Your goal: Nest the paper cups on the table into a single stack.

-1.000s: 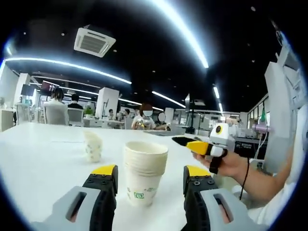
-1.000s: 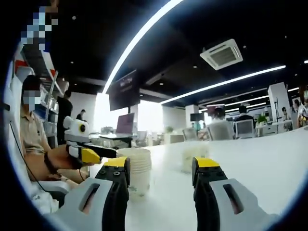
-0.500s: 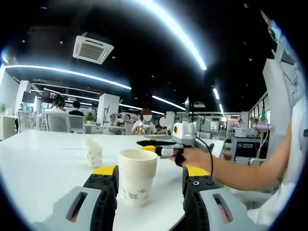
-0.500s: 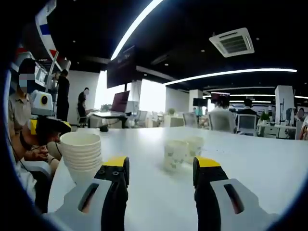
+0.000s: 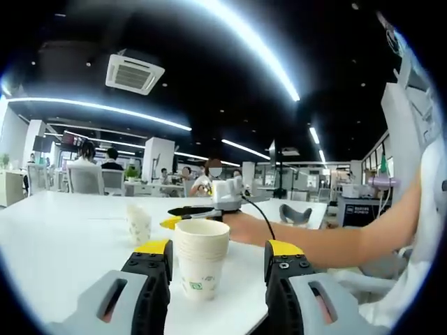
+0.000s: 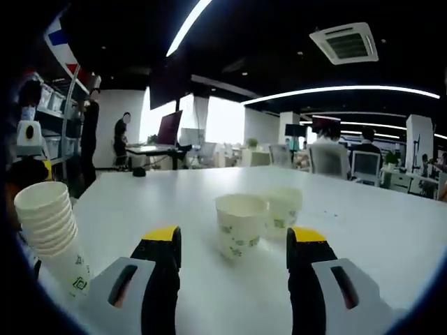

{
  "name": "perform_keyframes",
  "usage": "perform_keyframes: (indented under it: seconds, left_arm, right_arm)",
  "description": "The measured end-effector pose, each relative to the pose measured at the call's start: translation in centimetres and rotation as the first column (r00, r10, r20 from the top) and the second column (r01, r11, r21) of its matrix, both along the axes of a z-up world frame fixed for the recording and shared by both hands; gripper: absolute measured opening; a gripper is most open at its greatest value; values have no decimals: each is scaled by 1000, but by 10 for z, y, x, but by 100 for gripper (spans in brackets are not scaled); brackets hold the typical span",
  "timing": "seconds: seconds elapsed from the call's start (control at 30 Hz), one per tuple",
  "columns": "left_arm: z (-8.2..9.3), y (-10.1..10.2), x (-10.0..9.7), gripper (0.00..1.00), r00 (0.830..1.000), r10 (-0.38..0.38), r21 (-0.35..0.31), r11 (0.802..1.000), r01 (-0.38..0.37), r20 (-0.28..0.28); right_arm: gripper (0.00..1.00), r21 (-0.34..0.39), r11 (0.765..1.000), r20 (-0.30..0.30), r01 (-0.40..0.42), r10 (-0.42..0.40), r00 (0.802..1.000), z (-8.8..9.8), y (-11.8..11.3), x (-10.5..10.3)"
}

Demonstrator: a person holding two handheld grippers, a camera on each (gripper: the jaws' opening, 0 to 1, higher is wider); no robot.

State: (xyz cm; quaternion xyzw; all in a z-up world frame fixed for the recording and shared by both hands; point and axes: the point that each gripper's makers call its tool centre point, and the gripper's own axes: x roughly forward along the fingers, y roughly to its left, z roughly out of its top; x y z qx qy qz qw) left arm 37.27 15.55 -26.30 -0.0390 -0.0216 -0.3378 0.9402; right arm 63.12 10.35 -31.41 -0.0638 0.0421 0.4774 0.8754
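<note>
Open-plan office, dark ceiling. Long strip lights run across the upper frame of the left gripper view; a square ceiling vent sits upper left. In the right gripper view, a second ceiling vent upper right, a curved light strip below it. Bright windows at centre left, a dark hanging monitor before them. White tabletop spans the lower frame. White pillar and office chairs at mid-left of the left gripper view; people seated and standing far off. Shelving at left edge.
</note>
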Motion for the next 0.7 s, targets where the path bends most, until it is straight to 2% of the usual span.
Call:
perform_keyframes:
  seconds: [0.13,0.3,0.43,0.7]
  left_arm:
    - [3,5,0,56,1000,8,0,1000,-8,8]
    - [3,6,1,55,1000,8,0,1000,-8,11]
    - [1,6,1,54,1000,7,2,1000,-7,9]
    - [3,8,3,54,1000,10,0,1000,-10,12]
  right_arm:
    - [64,-12,1000,-44,5,-5,999,-17,8,18]
    - [63,-7,1000,-80,-9,9,997,-30,21,20]
    - [62,-10,1000,-91,-11,10,996,-31,33,32]
    - [59,-53,999,-101,-4,-1,995,-41,46,43]
